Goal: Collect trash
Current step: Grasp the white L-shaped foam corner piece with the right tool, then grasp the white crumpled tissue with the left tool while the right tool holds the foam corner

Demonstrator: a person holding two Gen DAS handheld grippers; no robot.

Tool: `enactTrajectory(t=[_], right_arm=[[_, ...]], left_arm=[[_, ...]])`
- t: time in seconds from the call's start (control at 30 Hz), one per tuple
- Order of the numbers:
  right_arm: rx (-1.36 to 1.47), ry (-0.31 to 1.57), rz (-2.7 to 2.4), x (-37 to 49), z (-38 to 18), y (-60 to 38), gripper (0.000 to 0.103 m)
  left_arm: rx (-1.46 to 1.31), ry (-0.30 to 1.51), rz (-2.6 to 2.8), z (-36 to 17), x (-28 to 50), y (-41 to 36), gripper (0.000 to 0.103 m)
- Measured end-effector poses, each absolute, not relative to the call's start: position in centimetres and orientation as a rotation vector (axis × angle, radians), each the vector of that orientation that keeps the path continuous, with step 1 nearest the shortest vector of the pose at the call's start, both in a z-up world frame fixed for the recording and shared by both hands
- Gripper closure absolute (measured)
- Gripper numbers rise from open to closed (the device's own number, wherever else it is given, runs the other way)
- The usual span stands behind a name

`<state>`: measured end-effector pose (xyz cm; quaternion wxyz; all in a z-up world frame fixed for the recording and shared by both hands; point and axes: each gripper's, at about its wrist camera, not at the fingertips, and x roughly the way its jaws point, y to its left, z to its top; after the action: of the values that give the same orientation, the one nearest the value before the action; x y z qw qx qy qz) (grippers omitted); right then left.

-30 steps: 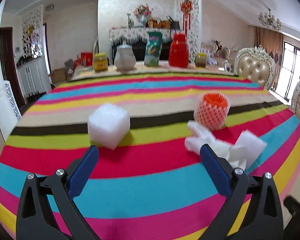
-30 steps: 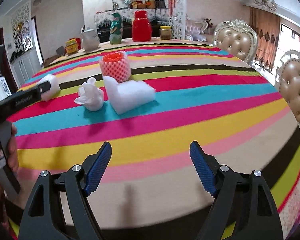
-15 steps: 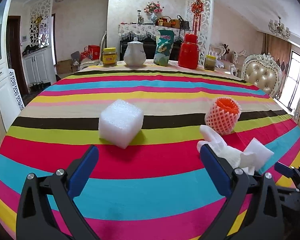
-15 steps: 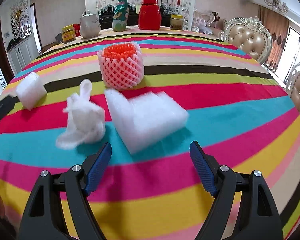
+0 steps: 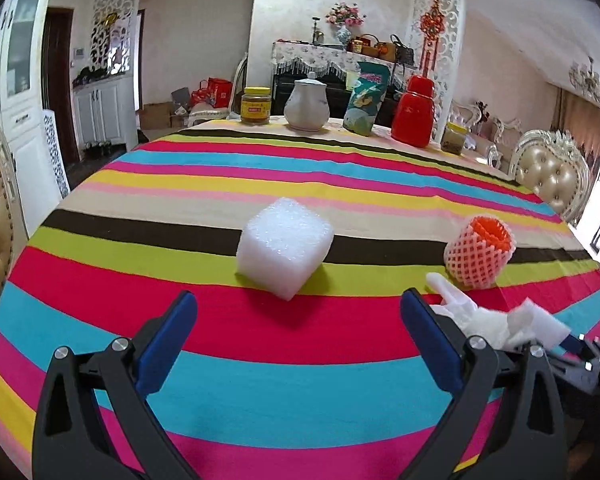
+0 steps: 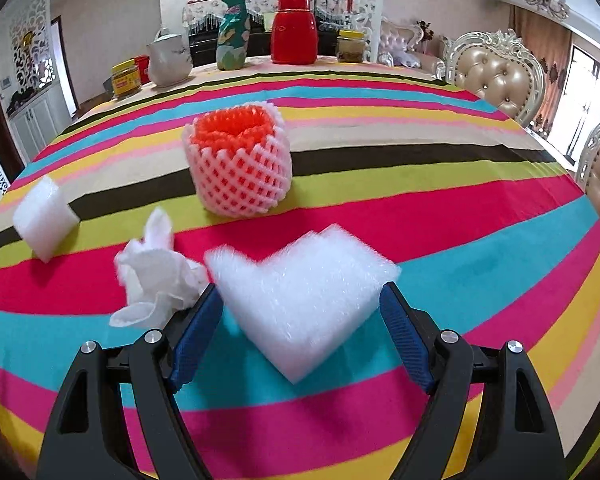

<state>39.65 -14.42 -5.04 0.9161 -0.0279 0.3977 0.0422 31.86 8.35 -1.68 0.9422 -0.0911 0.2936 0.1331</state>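
A white L-shaped foam piece [image 6: 304, 292] lies on the striped tablecloth between the open jaws of my right gripper [image 6: 302, 300], which is not clamped on it. A crumpled white tissue [image 6: 152, 280] lies just left of it, and a pink foam fruit net [image 6: 238, 164] with an orange inside stands behind. A white foam cube [image 6: 44, 220] sits at the far left. In the left wrist view the foam cube [image 5: 284, 246] lies ahead of my open, empty left gripper [image 5: 298, 308]. The tissue [image 5: 476, 316] and the fruit net [image 5: 478, 252] are to its right.
At the table's far edge stand a yellow-lidded jar [image 5: 255, 105], a white teapot [image 5: 306, 102], a green snack bag [image 5: 366, 100], a red thermos [image 5: 414, 112] and a small jar [image 5: 454, 138]. Padded chairs [image 6: 496, 76] stand along the right side.
My right gripper has moved forward until its open jaws flank the L-shaped foam piece. My left gripper has shifted toward the foam cube, which now sits more central ahead.
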Motion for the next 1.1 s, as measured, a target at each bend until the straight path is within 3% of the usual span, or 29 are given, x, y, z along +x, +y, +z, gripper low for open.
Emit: enactTrajectory(t=[0.17,0.57,0.9,1.1], right_arm=[[-0.076,0.800,0.075,38.3,-4.7,-14.9,0.034],[-0.086,0.785,0.063,32.2,-4.2,-20.1,0.034],[0.016,0.798,-0.004,32.0,-4.7,-23.4,0.034],[0.068,0.757,-0.030,31.5,-4.3,-24.5,0.034]], left_arm=[[-0.141,0.611,0.235,-2.1,32.2,7.3,0.005],[-0.046,0.669,0.005,-3.2,32.5,2.8,0.005],[-0.021,0.657,-0.068,-3.1,31.9,0.8,0.005],[-0.010,0.753,-0.116,-3.9,33.4,-2.5,0.005]])
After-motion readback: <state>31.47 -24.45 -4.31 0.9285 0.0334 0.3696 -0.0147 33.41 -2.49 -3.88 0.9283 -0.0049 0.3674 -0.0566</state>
